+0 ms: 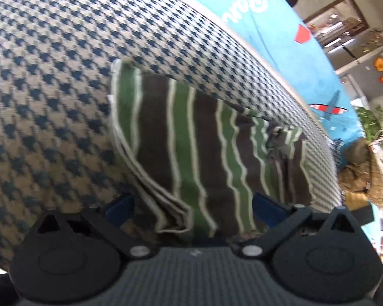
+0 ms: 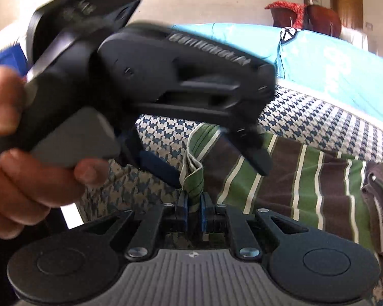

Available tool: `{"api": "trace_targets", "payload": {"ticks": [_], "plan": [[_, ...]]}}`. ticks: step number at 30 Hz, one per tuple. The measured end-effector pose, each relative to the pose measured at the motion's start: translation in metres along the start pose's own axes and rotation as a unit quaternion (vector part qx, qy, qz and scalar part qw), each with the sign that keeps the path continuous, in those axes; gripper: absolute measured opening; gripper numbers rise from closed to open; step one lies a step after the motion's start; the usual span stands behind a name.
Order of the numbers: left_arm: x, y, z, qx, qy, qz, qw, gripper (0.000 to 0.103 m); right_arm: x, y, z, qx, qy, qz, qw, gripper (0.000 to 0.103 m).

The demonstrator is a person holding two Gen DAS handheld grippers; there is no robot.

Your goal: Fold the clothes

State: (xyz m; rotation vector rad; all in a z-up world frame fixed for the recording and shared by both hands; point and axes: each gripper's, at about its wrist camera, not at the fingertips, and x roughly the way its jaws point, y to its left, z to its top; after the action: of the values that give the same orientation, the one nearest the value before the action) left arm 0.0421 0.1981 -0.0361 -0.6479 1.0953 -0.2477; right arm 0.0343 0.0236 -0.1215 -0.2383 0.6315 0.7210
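Item: green-and-brown striped knit garment (image 2: 306, 178) on houndstooth cover (image 1: 51, 76); our right gripper (image 2: 193, 207) pinches its edge, left gripper (image 1: 191, 204) gapes over layered hem—we should align edges squarely.

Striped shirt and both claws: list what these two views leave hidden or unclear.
- Striped shirt: the right wrist view cuts off its far right side at the frame edge; in the left wrist view the near hem sits behind the claw body.
- Left claw: motion-blurred in the right wrist view, and it hides part of the checked cover.
- Right claw: shut on a shirt fold; the pinched layers cannot be counted.
- Shelf items behind: too small.
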Motion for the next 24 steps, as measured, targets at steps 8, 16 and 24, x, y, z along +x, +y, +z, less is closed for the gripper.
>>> {"api": "trace_targets", "payload": {"ticks": [8, 16, 24], "plan": [[0.004, -0.008, 0.008, 0.005, 0.004, -0.017, 0.9998, 0.102, 0.016, 0.006, -0.006, -0.032, 0.007, -0.010, 0.999, 0.027], [-0.002, -0.001, 0.015, 0.003, 0.020, -0.002, 0.9998, 0.102, 0.039, 0.012, -0.007, -0.074, -0.005, -0.047, 0.996, 0.023], [0.005, 0.015, 0.034, -0.019, 0.016, 0.040, 0.9989, 0.103, 0.034, -0.002, 0.003, -0.037, -0.031, -0.048, 0.998, 0.005]]}}
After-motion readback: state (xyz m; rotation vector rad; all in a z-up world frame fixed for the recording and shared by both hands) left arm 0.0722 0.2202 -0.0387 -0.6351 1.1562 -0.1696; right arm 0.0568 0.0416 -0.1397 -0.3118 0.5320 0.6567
